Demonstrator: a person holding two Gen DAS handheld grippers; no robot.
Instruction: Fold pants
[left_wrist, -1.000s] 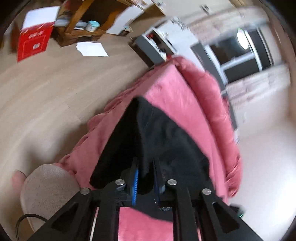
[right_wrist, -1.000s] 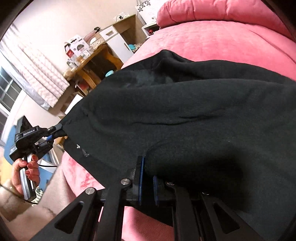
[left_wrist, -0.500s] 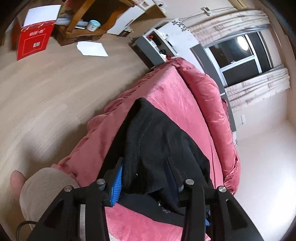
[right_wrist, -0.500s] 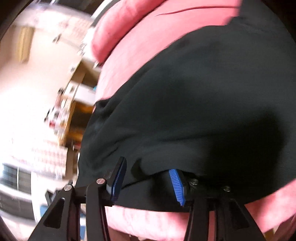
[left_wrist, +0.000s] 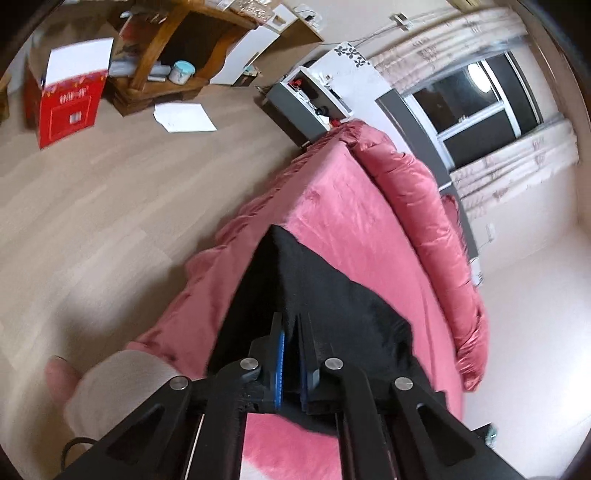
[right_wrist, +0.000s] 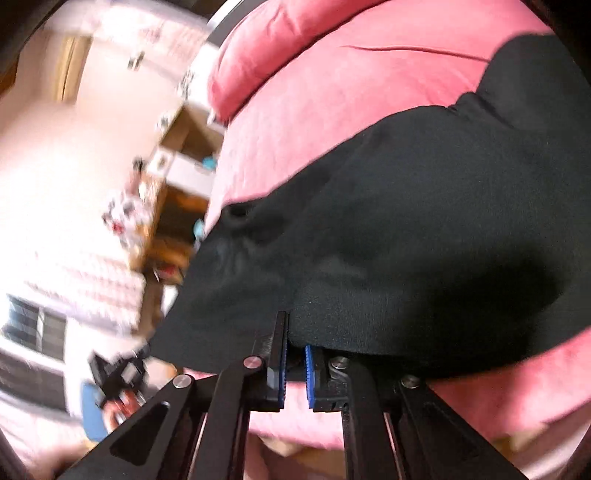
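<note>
Both grippers, apart half a second ago, have closed again | left gripper (left_wrist: 291, 345) pinches pants (left_wrist: 317, 295) edge | right gripper (right_wrist: 295, 354) nearly closed on pants hem | pants on pink bed (left_wrist: 351, 206), long axis running away toward the pillow end.

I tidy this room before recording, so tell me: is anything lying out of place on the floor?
Yes. A loose white sheet of paper lies on the wooden floor, beside the wooden shelf unit. A red and white cardboard box stands nearby with its flap up. Neither touches the black pants.
</note>
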